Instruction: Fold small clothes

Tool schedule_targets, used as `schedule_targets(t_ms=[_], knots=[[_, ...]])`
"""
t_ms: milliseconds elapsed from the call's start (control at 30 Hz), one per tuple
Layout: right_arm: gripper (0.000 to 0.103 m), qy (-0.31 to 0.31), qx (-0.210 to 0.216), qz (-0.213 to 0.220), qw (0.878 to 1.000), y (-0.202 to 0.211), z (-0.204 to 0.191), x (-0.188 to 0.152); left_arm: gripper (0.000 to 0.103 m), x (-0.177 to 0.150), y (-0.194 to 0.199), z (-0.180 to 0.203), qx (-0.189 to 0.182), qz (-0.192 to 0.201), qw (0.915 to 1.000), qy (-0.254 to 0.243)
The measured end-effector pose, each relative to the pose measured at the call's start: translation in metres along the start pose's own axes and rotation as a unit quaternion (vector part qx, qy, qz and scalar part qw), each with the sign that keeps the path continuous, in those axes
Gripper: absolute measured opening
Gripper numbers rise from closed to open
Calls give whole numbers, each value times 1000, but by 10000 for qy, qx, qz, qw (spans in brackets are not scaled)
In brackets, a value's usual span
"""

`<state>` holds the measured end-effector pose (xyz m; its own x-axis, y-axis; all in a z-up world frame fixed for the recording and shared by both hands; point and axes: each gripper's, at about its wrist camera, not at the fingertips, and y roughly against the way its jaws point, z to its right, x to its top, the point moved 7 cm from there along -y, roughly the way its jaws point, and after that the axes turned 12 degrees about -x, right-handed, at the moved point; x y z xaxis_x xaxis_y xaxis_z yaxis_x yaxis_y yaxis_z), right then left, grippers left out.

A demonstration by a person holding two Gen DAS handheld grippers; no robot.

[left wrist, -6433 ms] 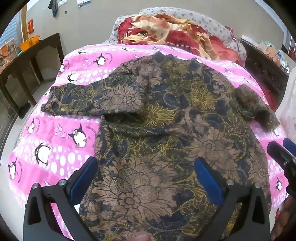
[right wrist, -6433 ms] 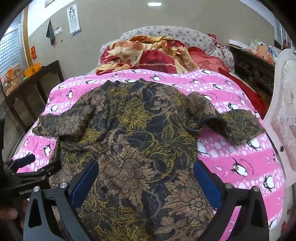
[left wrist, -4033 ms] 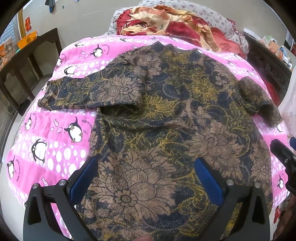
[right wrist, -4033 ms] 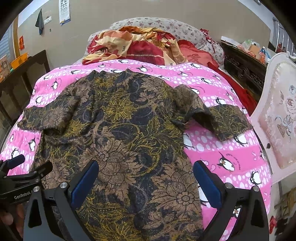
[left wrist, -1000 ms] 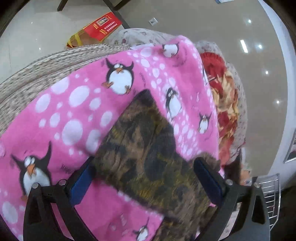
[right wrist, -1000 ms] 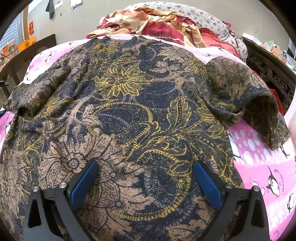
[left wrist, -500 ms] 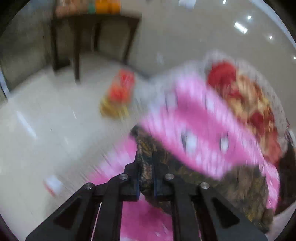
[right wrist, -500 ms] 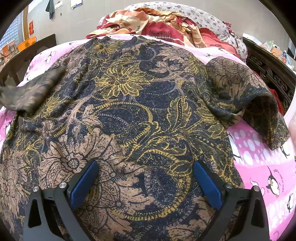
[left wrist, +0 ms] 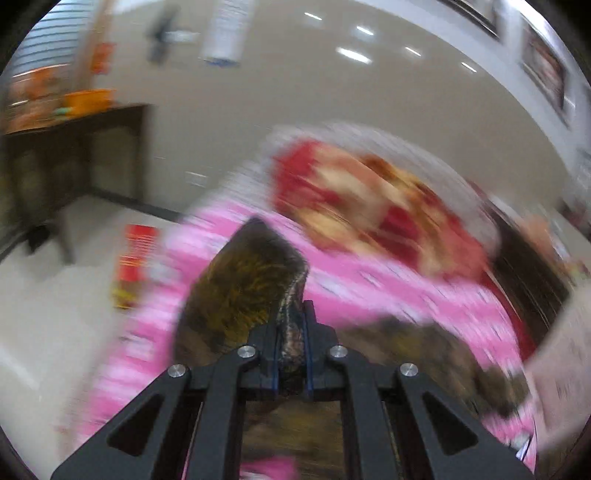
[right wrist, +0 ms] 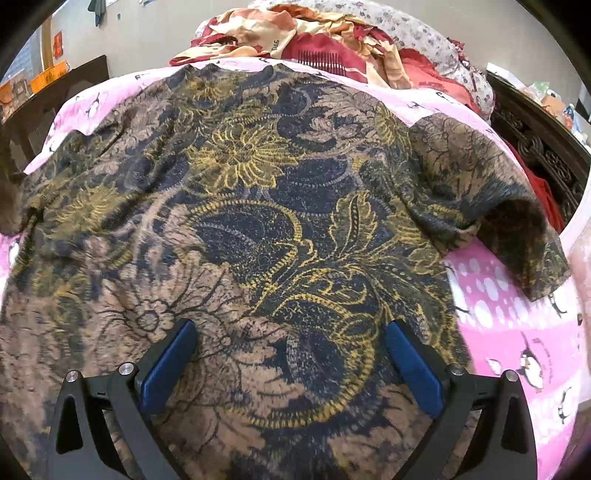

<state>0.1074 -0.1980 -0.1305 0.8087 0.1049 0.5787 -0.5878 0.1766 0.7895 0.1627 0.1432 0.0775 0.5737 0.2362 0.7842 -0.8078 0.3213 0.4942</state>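
A dark floral shirt (right wrist: 266,221) with brown and gold flowers lies spread over the pink penguin blanket (right wrist: 517,325). My left gripper (left wrist: 291,317) is shut on the shirt's left sleeve (left wrist: 243,291), which stands lifted above the blanket in the blurred left wrist view. My right gripper (right wrist: 288,350) hovers open over the lower middle of the shirt, with nothing between its blue pads (right wrist: 170,365). The right sleeve (right wrist: 517,229) lies flat toward the bed's right side.
A heap of red and cream bedding (right wrist: 317,33) and a pillow lie at the head of the bed. A dark wooden table (left wrist: 74,155) stands left of the bed, with a red box (left wrist: 136,254) on the floor. Dark carved furniture (right wrist: 546,147) is on the right.
My left gripper closed on the left sleeve and lifted it up off the blanket, rolling as it rose. In the right wrist view the sleeve has gone from the left side. The right gripper stayed still.
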Motion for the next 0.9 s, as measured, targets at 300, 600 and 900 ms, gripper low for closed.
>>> schedule_targets(t_ms=[300,600,900], knots=[[103,-7,138,660,9977,50,35,31,13,-200,-150,103,-694,-1917,9781,-421],[102,-351,2539,729,9638,33,-29,75,54,-247,-71,96,-877,-1698,9788,-741],[58,11,3641,-249,9310,-29,-121,75,62,-269,-67,72,-474,-1540,9828,-899]])
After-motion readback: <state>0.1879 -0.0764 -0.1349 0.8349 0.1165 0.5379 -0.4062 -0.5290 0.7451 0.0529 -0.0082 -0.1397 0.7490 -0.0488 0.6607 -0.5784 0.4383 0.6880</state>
